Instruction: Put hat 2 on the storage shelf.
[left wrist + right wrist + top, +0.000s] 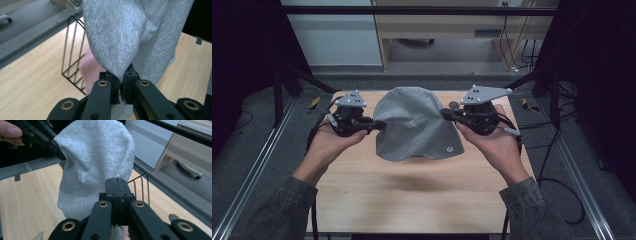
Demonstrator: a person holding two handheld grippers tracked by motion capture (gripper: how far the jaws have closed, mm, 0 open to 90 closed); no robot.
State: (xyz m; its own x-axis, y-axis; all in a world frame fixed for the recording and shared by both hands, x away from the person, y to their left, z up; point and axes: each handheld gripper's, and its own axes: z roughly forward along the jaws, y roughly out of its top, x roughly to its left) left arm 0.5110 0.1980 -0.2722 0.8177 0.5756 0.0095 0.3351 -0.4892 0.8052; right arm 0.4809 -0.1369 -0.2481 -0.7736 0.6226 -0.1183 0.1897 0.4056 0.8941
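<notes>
Cloth: grey cloth [417,127] hangs above the table [412,200], stretched between my grippers.
Left gripper [379,125]: I see it clamped on the cloth's left edge.
Right gripper [445,114]: clamped, seemingly on the right edge.
Behind: wire rack [73,62], partly hidden.

Grey denim sleeves [282,212] are worn; black tongs [120,83] are fitted with brass rivets [102,83]; grey three-cornered plates [484,94] are screwed on top.

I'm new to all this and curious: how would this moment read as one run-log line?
left gripper: shut on grey cloth | right gripper: shut on grey cloth | cloth: hangs between them above wooden table
</notes>
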